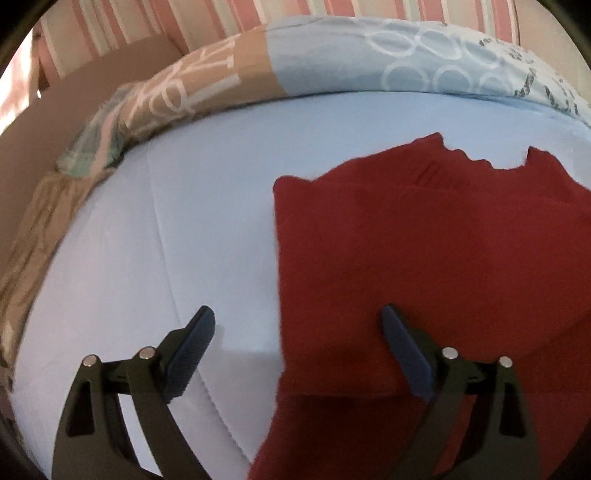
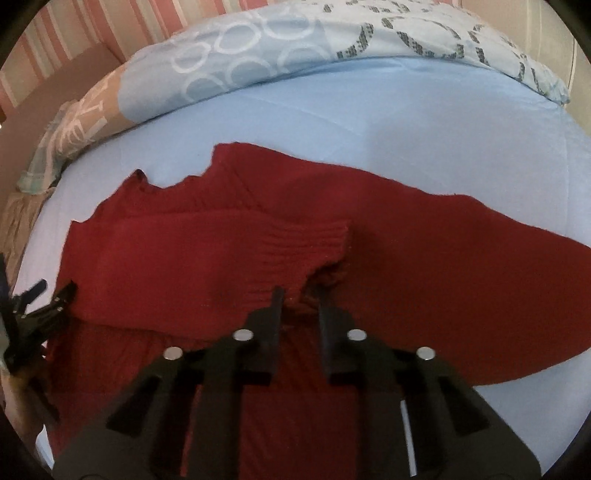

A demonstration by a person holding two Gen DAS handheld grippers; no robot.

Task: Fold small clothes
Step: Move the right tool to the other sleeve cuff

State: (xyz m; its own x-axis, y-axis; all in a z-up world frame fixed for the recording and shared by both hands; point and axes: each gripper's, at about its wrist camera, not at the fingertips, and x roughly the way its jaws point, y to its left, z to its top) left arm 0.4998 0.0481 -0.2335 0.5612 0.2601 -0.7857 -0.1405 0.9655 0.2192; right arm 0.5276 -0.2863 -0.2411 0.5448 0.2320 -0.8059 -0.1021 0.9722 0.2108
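Note:
A dark red knitted garment (image 1: 424,240) lies partly folded on the light blue bed sheet (image 1: 166,221). My left gripper (image 1: 297,314) is open and wide, straddling the garment's left edge: one finger is over the sheet, the other over the red cloth. In the right wrist view the garment (image 2: 184,240) spreads across the sheet (image 2: 406,129), with a ribbed cuff folded onto its middle. My right gripper (image 2: 300,295) is shut on a bunched fold of the red fabric just below that cuff. The left gripper (image 2: 48,295) shows at the garment's left edge.
A rolled duvet (image 1: 332,59) in pale blue and tan with ring patterns runs along the far side of the bed; it also shows in the right wrist view (image 2: 258,48). Behind it is a pink striped wall (image 1: 147,22). Bare sheet lies left of the garment.

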